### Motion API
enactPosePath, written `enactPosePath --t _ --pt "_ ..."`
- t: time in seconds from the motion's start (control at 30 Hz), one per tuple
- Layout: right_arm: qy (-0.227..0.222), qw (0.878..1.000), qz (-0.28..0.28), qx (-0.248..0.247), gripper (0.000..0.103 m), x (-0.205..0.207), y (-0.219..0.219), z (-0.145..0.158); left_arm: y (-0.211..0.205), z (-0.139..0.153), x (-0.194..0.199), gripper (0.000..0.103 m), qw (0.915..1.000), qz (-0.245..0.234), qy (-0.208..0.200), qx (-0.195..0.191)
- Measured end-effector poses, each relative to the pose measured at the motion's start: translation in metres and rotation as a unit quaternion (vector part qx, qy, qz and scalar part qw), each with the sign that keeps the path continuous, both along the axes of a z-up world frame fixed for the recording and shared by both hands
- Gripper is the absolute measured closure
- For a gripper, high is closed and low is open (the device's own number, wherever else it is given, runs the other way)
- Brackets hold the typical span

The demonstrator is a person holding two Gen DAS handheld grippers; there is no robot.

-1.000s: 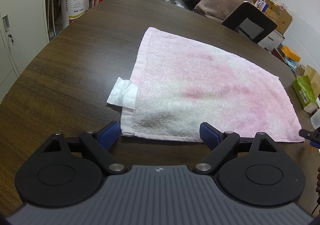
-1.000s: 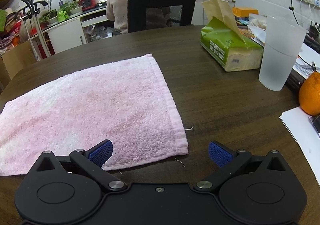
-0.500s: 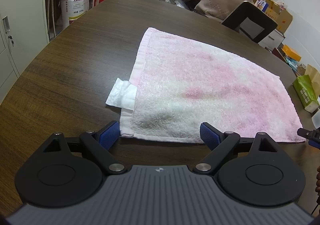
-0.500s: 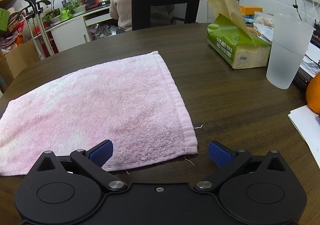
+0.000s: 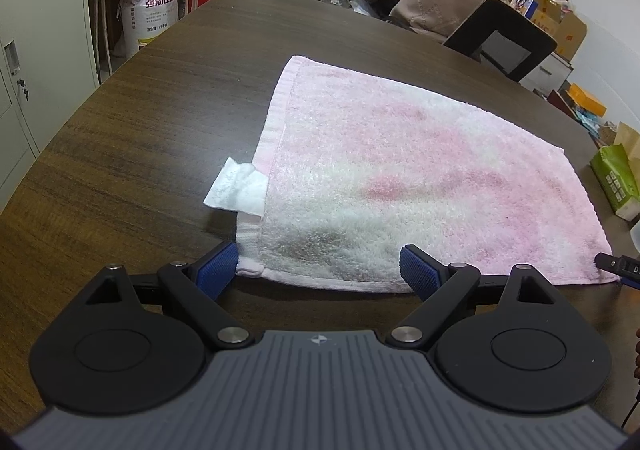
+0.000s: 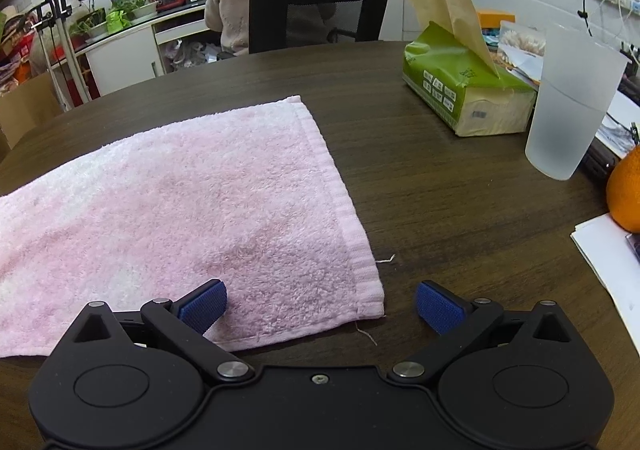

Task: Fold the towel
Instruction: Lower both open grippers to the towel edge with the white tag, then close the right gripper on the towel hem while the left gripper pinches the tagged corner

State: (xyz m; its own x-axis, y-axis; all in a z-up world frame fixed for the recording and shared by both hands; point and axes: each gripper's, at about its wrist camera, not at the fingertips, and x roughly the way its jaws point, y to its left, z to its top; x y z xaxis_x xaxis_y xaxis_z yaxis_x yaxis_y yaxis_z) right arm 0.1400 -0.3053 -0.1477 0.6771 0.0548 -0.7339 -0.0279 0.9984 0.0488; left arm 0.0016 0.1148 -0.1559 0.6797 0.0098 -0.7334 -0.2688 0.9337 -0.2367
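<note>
Pink terry towel (image 5: 420, 173) lay spread in a single layer on the dark wood-grain counter (image 5: 160, 129), long side running left to right, no fold made yet. A white care label (image 5: 236, 189) stuck out from under its left hem. Near edge sat just ahead of both tools.

Left tool (image 5: 320, 268): blue pads spread wide, nothing between them pinched; the towel's near-left corner lay just inside the left pad, seemingly not touching it. Right tool (image 6: 320, 304): pads likewise spread wide, straddling the near-right corner, with the left pad over the pile and the right pad over bare counter. Whether that left pad rested on the cloth could not be told.

Handling, judged: light, soft, limp cloth with no stiffness of its own; it should drape and sag between two held points. Looped pile looked grippy rather than slippery, and not fragile. The flat woven hem band along each short side looked thinner and firmer than the pile, so the better purchase.

Suggested hold: one near corner per tool, pinching at the hem, then carry both together toward the far edge. Loose threads trailed off the right corner.

Nearby on the right, well apart from the towel: green tissue pack (image 6: 464, 89), frosted plastic cup (image 6: 572, 105), orange (image 6: 626, 197).
</note>
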Motion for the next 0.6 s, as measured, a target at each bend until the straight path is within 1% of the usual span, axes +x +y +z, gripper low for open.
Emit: enactPosePath --t 0.17,0.3,0.33,0.37,0.4,0.53,0.6 --pt "-0.017 1.0 0.022 -0.008 0.007 -0.0008 0.0005 -0.0019 -0.0007 -0.0009 -0.0007 0.015 1.0 0.0 -0.002 0.004" --pt "-0.02 0.999 0.029 -0.009 0.012 -0.0009 0.0019 -0.0007 -0.0018 -0.0005 -0.0003 0.015 1.0 0.003 0.0 0.006" --pt "-0.02 0.999 0.03 -0.009 0.014 -0.0011 0.0023 -0.0003 -0.0019 -0.0004 -0.0001 0.015 1.0 0.003 0.0 0.007" --pt "-0.02 0.999 0.032 -0.008 0.018 -0.0016 0.0029 0.0005 -0.002 -0.0002 0.0002 0.015 1.0 0.005 0.001 0.007" --pt "-0.022 0.999 0.036 -0.007 0.021 -0.0021 0.0036 0.0013 -0.0021 0.0 0.0007 0.015 1.0 0.006 0.001 0.007" --pt "-0.021 0.999 0.04 -0.007 0.024 -0.0028 0.0052 0.0027 -0.0029 0.0003 0.0013 0.015 0.9999 0.007 0.002 0.009" --pt "-0.019 0.999 0.044 -0.007 0.028 -0.0029 0.006 0.0036 -0.0031 0.0004 0.0012 0.016 0.9999 0.008 0.002 0.009"
